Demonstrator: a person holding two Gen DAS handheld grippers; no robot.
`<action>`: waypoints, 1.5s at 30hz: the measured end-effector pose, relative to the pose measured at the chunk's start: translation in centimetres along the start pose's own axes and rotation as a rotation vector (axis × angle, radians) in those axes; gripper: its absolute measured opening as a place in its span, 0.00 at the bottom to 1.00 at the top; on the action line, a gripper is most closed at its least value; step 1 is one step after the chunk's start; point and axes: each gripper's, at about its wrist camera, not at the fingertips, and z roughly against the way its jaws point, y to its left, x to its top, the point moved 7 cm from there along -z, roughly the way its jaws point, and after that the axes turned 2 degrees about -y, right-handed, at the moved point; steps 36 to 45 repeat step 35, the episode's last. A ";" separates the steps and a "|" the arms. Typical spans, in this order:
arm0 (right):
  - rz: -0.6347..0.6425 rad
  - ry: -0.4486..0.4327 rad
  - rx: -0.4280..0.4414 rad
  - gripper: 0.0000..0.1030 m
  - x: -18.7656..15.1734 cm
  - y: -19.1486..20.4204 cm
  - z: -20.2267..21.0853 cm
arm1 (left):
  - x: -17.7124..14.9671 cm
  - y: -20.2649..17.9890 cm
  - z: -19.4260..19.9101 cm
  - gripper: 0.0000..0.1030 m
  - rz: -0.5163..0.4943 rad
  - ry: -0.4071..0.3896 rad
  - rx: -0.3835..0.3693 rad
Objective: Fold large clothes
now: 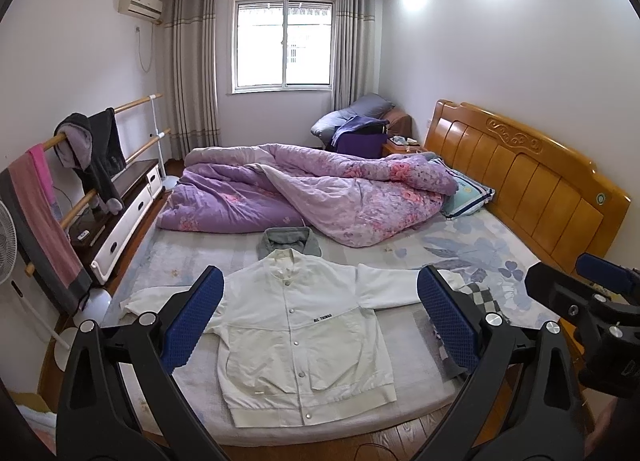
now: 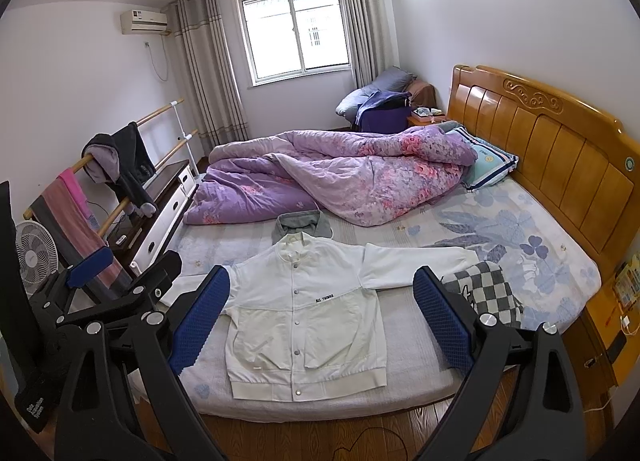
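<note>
A white snap-button jacket [image 1: 298,335] [image 2: 304,313] lies flat and face up on the bed, hem toward me, both sleeves spread out sideways. My left gripper [image 1: 320,305] is open and empty, held above the bed's near edge with the jacket between its blue pads [image 1: 192,325]. My right gripper [image 2: 320,301] is open and empty, likewise held back above the jacket. The right gripper also shows at the right edge of the left wrist view [image 1: 592,309], and the left gripper at the left of the right wrist view [image 2: 104,277].
A folded grey garment [image 1: 289,243] lies just beyond the jacket's collar. A checked cloth [image 2: 486,293] lies at the right sleeve end. A purple floral quilt [image 1: 320,189] is heaped across the far bed. Wooden headboard [image 1: 520,169] right; clothes rail [image 1: 80,165] and fan [image 2: 34,257] left.
</note>
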 end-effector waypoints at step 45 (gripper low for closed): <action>-0.003 -0.006 -0.003 0.87 -0.4 -0.5 0.3 | 0.1 -0.6 -0.5 0.95 0.000 0.004 0.003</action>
